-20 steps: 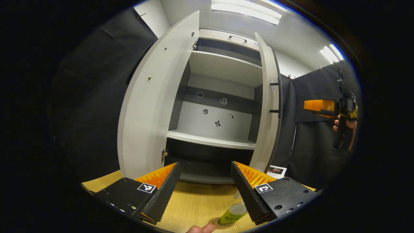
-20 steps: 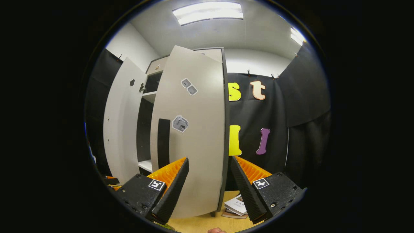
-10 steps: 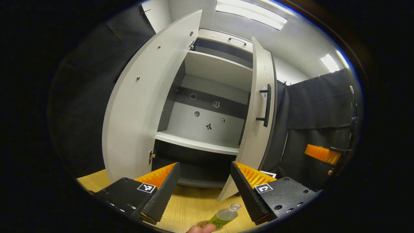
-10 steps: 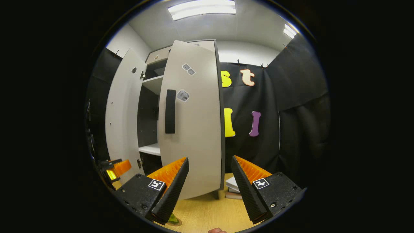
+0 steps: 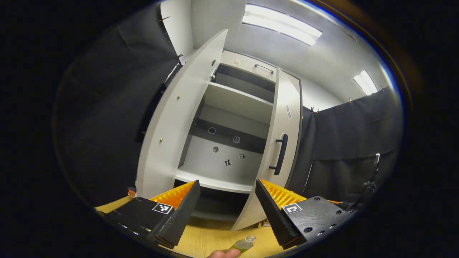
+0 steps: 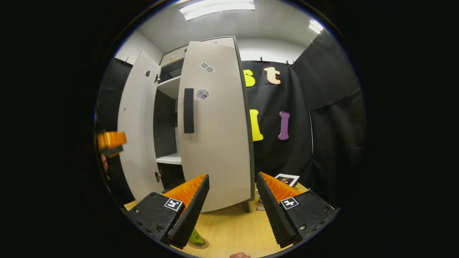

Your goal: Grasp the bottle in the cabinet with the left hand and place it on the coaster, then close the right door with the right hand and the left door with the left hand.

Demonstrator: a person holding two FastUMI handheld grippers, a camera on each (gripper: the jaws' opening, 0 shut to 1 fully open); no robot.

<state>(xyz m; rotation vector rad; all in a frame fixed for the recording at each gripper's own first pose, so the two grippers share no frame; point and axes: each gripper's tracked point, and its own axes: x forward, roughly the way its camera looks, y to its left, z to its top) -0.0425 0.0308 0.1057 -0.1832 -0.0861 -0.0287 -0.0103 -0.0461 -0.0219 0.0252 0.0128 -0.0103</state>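
Your clear, green-labelled bottle [image 5: 241, 244] stands uncapped on the near worktop [image 6: 233, 229]. Both your left hand-held gripper [image 5: 222, 211] and right hand-held gripper [image 6: 232, 211] are released.

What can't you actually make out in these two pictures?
- Bottle and coaster: both sit at the bottom edge; in the right gripper view a finger hides most of them, so whether the bottle stands squarely on the coaster is unclear.
- Right door: whether it is fully shut; its latching edge isn't clear.
- Lowest cabinet compartment: dark, partly behind the left gripper.
- Stickers on the back panel: too small.
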